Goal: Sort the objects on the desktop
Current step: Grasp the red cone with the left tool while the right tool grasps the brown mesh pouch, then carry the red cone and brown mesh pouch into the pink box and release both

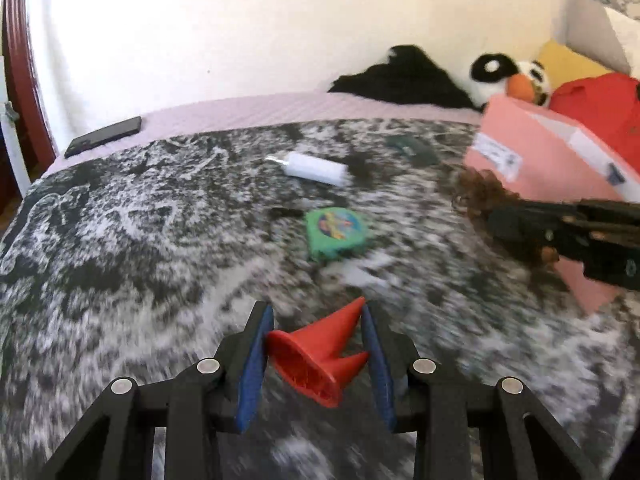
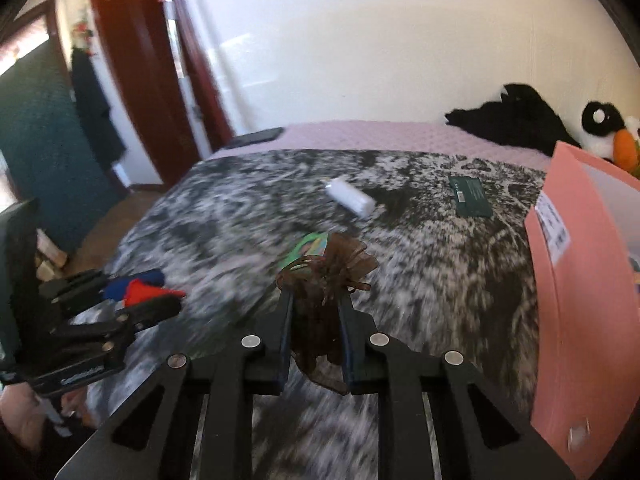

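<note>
My left gripper (image 1: 316, 312) is shut on a red plastic cone-shaped piece (image 1: 320, 354) and holds it above the black-and-white blanket (image 1: 120, 240); it also shows in the right wrist view (image 2: 160, 296). My right gripper (image 2: 314, 296) is shut on a brown sheer pouch (image 2: 326, 276), close to the pink box (image 2: 576, 300); it also shows at the right of the left wrist view (image 1: 496, 216). A green tape measure (image 1: 336, 236), a white bottle (image 1: 316, 168) and a dark green card (image 2: 468, 196) lie on the blanket.
A black phone (image 1: 106, 136) lies at the far left of the pink sheet. Black cloth (image 1: 404, 80), a panda plush (image 1: 508, 76) and a red garment (image 1: 600, 108) sit at the back right. A door and floor are at the left (image 2: 132, 80).
</note>
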